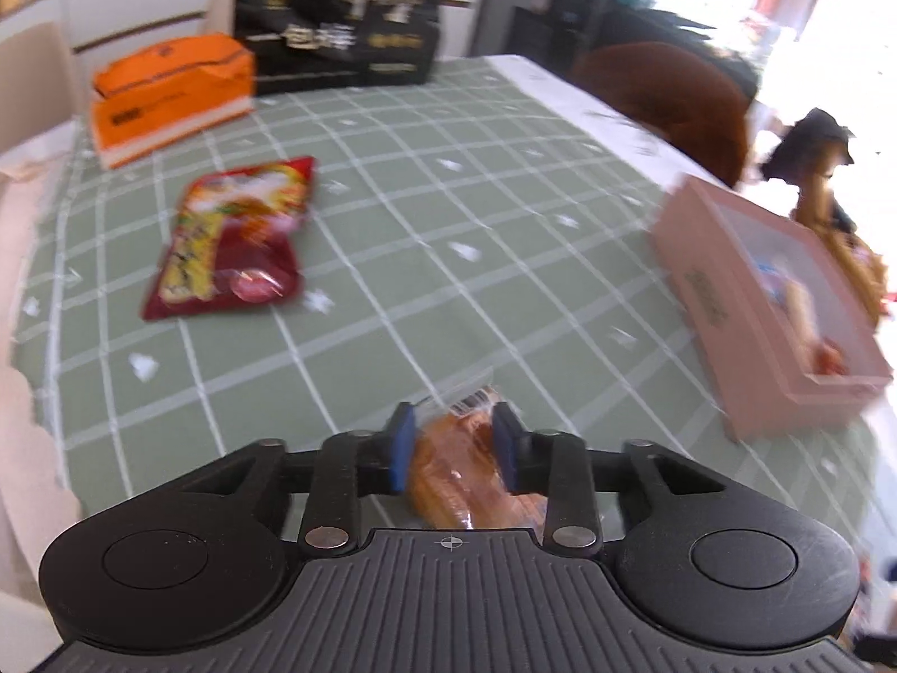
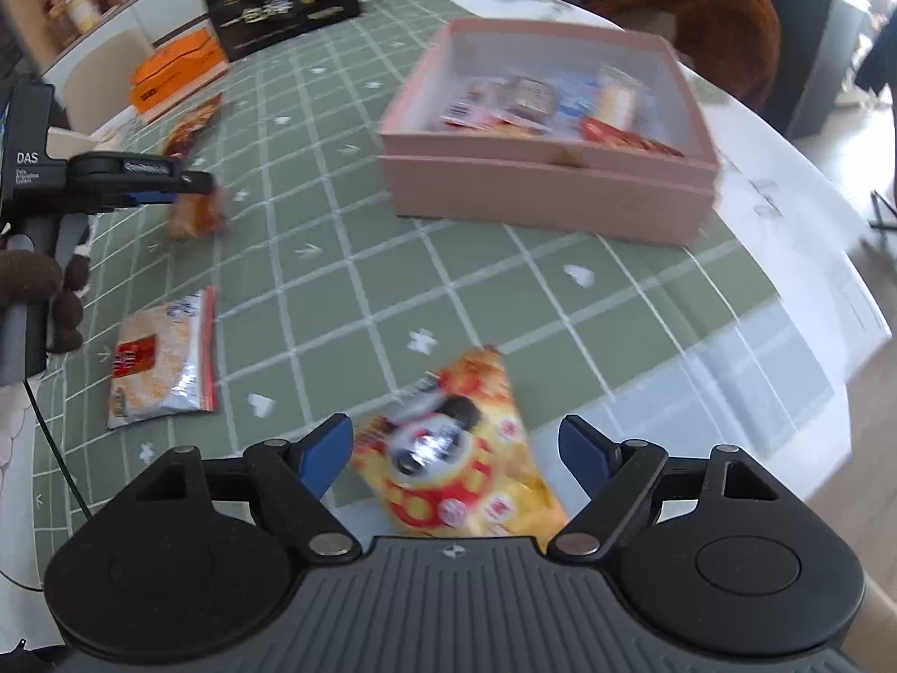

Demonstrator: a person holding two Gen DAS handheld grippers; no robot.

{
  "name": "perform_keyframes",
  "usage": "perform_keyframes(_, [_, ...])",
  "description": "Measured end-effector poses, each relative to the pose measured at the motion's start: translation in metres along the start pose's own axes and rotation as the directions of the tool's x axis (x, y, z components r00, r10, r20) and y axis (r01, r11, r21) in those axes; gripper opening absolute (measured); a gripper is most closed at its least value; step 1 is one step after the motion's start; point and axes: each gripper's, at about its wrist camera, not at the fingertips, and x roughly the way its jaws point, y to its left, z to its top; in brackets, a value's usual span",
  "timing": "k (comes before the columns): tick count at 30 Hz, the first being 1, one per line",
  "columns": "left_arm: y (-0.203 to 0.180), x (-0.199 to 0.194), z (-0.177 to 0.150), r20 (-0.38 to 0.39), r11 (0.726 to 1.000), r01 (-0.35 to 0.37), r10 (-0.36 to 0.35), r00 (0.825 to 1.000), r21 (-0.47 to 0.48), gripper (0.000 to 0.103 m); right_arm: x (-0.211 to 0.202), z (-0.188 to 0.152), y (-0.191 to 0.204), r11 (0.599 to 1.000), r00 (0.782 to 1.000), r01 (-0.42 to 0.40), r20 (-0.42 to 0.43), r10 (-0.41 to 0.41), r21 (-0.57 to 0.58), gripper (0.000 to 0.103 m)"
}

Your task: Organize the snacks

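The table fills both views, its green checked cloth running out to a white border along the far and right edges. Biggest thing on it is the black gift box, standing at the far edge. Next, the pink box by the right edge, open on top, with several wrapped snacks already lying inside. Over by the far left corner lies the orange box, just beside the black one.

Down to the loose snacks. A red packet lies flat on the cloth toward the left side, well apart from the pink box. A clear packet with a red label lies near the left edge in the right wrist view.

And here is the yellow snack bag, sitting between the pads of the right gripper, whose jaws stand wide, neither pad pressing on it.

The left gripper has its jaws narrow, clamped on a small bread roll in a clear wrapper, both blue pads tight against it. From the right wrist view that roll hangs clear above the cloth, left of the pink box.
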Motion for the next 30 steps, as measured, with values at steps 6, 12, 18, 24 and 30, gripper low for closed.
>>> perform_keyframes(6, [0.013, -0.033, -0.033, -0.023, 0.997, 0.070, -0.071, 0.997, -0.031, 0.023, 0.016, 0.017, 0.057, 0.992, 0.993, -0.119, -0.029, 0.118, -0.038, 0.081])
perform_keyframes(12, [0.054, -0.074, -0.057, 0.007, 0.976, 0.077, -0.077, 0.997, -0.206, 0.024, 0.047, 0.024, 0.135, 0.978, 0.986, -0.154, -0.081, 0.143, -0.143, 0.081])
perform_keyframes(18, [0.071, -0.094, -0.079, 0.009, 0.960, 0.085, -0.086, 0.996, -0.267, 0.024, 0.080, 0.030, 0.187, 0.970, 0.987, -0.101, -0.146, 0.069, -0.222, 0.086])
perform_keyframes(24, [0.068, -0.087, -0.092, -0.033, 0.958, 0.108, -0.121, 0.992, -0.265, 0.024, 0.079, 0.026, 0.188, 0.973, 0.993, -0.075, -0.110, 0.052, -0.217, 0.080])
perform_keyframes(30, [0.053, -0.076, -0.080, -0.017, 0.960, 0.152, -0.160, 0.987, -0.237, 0.024, 0.053, 0.037, 0.146, 0.988, 1.000, 0.013, -0.025, -0.017, -0.157, 0.042])
